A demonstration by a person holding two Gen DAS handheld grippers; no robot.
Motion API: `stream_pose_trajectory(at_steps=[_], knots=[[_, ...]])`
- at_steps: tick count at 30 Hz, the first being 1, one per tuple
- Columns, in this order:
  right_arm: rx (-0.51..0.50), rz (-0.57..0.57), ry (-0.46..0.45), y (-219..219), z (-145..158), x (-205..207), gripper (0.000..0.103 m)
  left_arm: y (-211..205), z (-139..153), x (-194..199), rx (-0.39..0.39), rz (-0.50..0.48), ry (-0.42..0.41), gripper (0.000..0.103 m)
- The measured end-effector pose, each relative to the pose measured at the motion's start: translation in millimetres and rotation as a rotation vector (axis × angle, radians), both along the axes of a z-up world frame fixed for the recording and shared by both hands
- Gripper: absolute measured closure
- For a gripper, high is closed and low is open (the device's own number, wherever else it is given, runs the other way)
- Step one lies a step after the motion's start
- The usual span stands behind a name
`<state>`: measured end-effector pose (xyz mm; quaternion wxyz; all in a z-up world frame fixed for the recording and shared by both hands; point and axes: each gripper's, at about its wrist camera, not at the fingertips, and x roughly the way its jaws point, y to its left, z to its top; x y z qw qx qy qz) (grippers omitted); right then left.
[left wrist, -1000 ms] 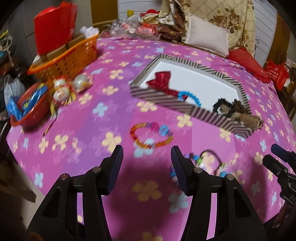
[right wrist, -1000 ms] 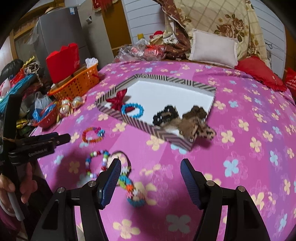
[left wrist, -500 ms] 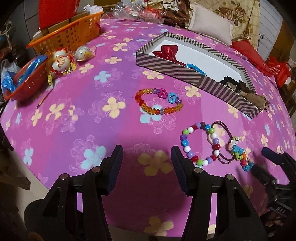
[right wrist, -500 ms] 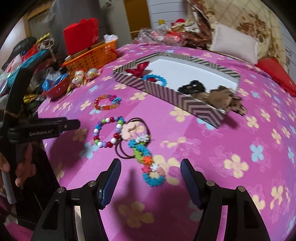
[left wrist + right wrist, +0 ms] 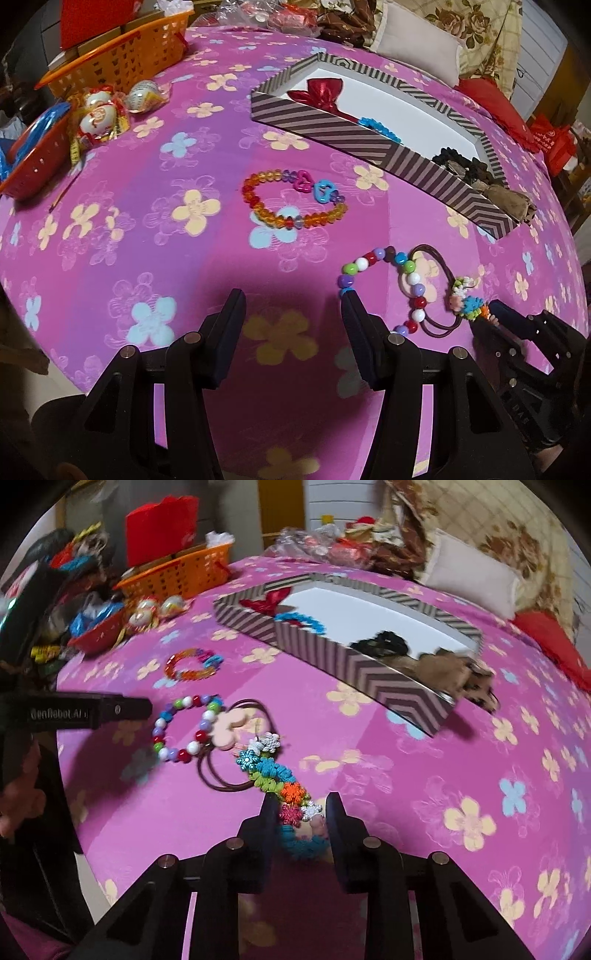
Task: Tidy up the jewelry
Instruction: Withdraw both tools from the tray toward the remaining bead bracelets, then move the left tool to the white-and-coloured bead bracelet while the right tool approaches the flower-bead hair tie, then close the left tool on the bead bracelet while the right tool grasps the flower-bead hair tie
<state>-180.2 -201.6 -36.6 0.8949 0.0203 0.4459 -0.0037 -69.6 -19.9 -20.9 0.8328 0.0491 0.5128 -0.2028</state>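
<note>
Both hands have dropped; right tongs (image 5: 301,806) just closing around flower bracelet (image 5: 275,771), left tongs (image 5: 293,306) released; I lift gently.

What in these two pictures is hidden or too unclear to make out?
- Left view: the striped box wall hides part of the blue bracelet.
- Right view: blur smears the brown item at the box's corner.
- Right view: the right hand-held gripper covers the flower bracelet end.
</note>
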Motion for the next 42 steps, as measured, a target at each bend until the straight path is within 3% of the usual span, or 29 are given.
stream_pose_trajectory(at_steps=[17,19,21,25,33,42], knots=[[0.056,-0.032,-0.012,-11,0,-3,0.079,-31,-10,-3,0.035,-0.081,-0.022,0.051],[0.064,-0.041,-0.018,-12,0,-3,0.080,-31,-10,-3,0.043,-0.082,-0.037,0.061],[0.075,-0.052,-0.024,-13,0,-4,0.080,-31,-11,-3,0.055,-0.081,-0.049,0.080],[0.070,-0.053,-0.025,-11,0,-4,0.080,-21,-11,2,0.011,-0.069,-0.016,0.096],[0.127,-0.055,-0.056,-14,10,-10,0.087,4,-4,3,-0.063,-0.021,0.030,0.096],[0.117,-0.036,-0.115,-10,39,-14,0.091,5,34,-6,-0.089,-0.041,-0.054,0.096]])
